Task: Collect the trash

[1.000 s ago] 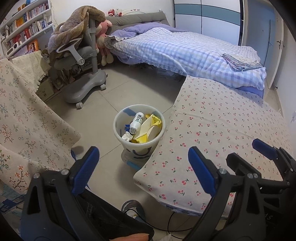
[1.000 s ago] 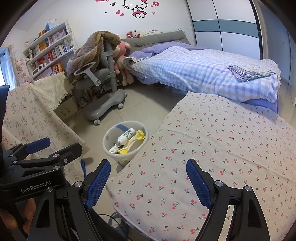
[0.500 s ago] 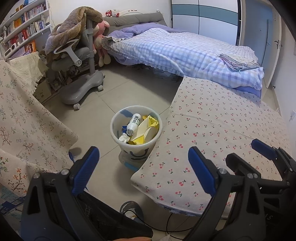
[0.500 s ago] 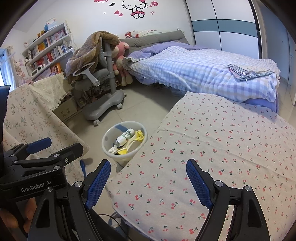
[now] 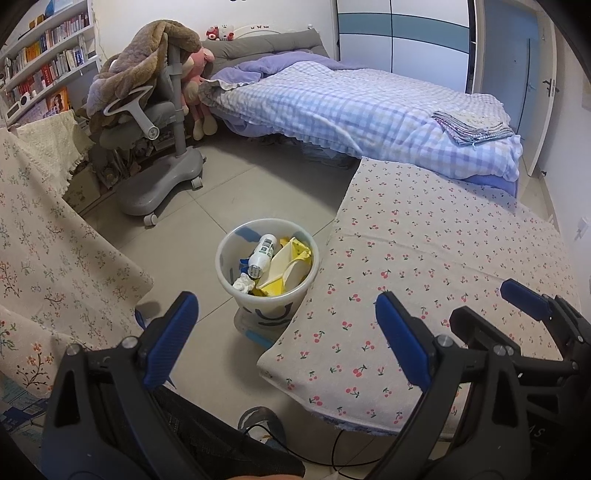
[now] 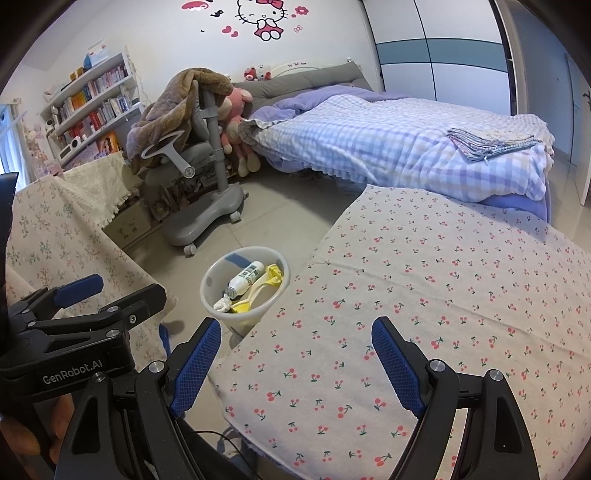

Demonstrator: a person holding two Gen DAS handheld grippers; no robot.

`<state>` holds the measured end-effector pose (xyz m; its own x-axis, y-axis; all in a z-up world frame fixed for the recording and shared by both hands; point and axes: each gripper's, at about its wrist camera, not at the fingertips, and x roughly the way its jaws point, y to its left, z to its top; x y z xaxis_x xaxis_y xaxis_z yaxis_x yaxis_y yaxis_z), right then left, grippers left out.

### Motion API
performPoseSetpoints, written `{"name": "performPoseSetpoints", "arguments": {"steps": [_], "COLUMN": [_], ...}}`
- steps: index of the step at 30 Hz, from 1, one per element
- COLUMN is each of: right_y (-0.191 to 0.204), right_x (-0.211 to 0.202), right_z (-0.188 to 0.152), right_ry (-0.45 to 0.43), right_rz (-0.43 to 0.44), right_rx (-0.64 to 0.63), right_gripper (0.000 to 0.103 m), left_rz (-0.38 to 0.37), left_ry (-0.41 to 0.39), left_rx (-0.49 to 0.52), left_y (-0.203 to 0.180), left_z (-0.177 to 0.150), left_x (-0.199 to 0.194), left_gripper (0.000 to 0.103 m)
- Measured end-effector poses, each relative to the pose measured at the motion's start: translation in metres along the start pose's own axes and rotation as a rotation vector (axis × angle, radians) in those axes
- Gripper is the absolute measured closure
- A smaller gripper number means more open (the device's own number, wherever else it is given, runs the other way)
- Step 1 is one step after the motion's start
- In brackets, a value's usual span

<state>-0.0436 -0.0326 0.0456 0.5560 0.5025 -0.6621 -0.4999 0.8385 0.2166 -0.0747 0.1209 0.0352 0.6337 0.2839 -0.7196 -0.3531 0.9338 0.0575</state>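
A white trash bin (image 5: 266,273) stands on the tiled floor (image 5: 258,188), just beside the near left corner of a table covered in a cherry-print cloth (image 5: 436,266). Inside it lie a white plastic bottle (image 5: 263,252), crumpled yellow wrappers (image 5: 291,264) and a wad of white paper (image 5: 243,283).

The left gripper (image 5: 286,343) hangs low above the floor with its blue-padded jaws spread wide and nothing between them; the bin sits beyond the gap. The right gripper (image 6: 295,363) is also spread wide and empty, held over the near part of the cherry cloth.

Each view catches the other tool: the left wrist view shows the right gripper at its far right edge, and the right wrist view shows the left gripper at its left edge, with part of a hand (image 6: 26,432) gripping it — something the left view barely shows. Only the right view takes in the cartoon cat sticker (image 6: 264,18) high on the wall. The left view looks more steeply into the bin and shows a dark cable (image 5: 332,454) on the floor below the table edge.

Farther off stand a grey desk chair (image 5: 162,147) draped with a brown blanket (image 5: 147,62), a bed with a checked quilt (image 5: 351,110), and a bookshelf (image 6: 92,107) on the left — a floral cloth (image 5: 48,240) covers the furniture near it.
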Motion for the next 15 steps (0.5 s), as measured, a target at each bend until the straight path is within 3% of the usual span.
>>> {"name": "performPoseSetpoints", "arguments": {"steps": [15], "right_y": [-0.0002], "right_x": [0.0003], "right_z": [0.0003], "right_ry": [0.001], "right_rz": [0.002], "right_rx": [0.001], "right_gripper": [0.018], "left_rz": [0.004], "left_ry": [-0.004], "left_rx": [0.002], "left_y": [-0.0005], "left_z": [0.0013], "left_x": [0.0], "left_gripper": [0.007]}}
